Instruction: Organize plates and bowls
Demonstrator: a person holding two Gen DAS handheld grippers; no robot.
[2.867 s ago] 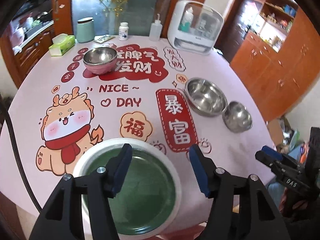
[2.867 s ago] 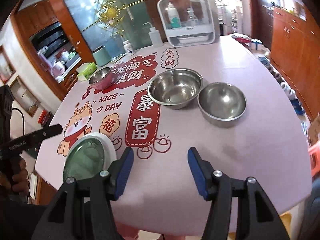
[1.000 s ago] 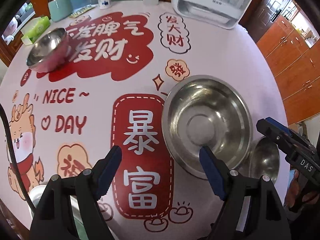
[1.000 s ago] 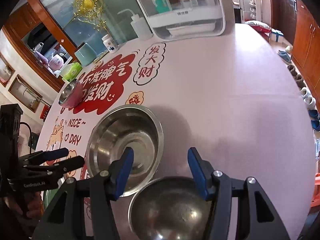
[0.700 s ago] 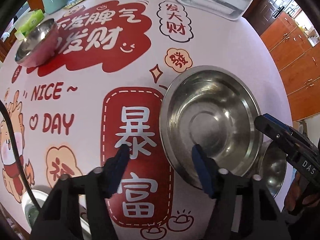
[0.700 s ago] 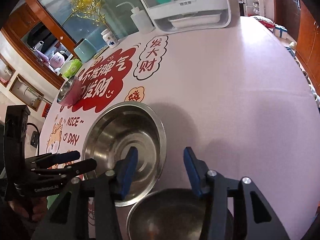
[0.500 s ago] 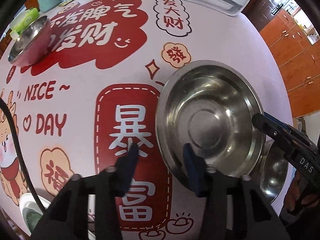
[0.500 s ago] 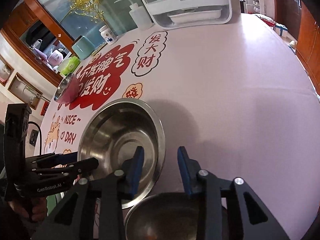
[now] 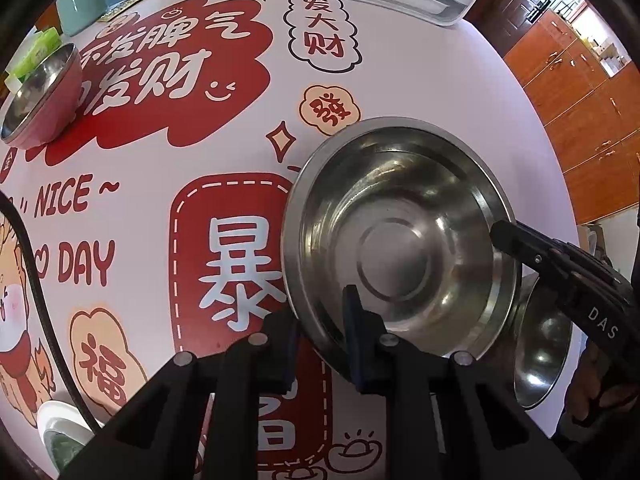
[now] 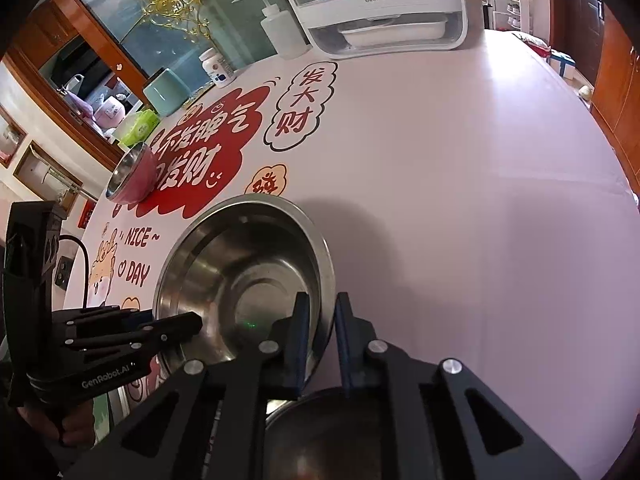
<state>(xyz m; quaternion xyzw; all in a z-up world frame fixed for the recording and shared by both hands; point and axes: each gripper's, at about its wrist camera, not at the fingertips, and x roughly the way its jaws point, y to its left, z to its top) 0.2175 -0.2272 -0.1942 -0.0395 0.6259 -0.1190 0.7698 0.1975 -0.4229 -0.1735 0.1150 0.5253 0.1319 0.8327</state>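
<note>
A large steel bowl point(image 9: 400, 236) sits on the pink printed table; it also shows in the right wrist view point(image 10: 244, 272). My left gripper point(image 9: 320, 320) is shut on the bowl's near-left rim, one finger inside, one outside. My right gripper point(image 10: 322, 320) is shut on the bowl's right rim in the same way. A smaller steel bowl point(image 9: 540, 352) lies just right of the large one and shows under my right gripper point(image 10: 332, 432). A pink steel-lined bowl point(image 9: 36, 92) stands far left. A white plate with green centre point(image 9: 60, 436) lies at the near-left edge.
A white dish-drying box point(image 10: 380, 4) stands at the table's far side with a squeeze bottle point(image 10: 280, 32), a pill bottle point(image 10: 216, 64), a teal canister point(image 10: 166, 92) and a tissue pack point(image 10: 140, 126). Wooden cabinets point(image 9: 580, 92) stand to the right.
Both grippers moved forward from the table's near edge to the large steel bowl and closed on its rim, left on the left side, right on the right side.
</note>
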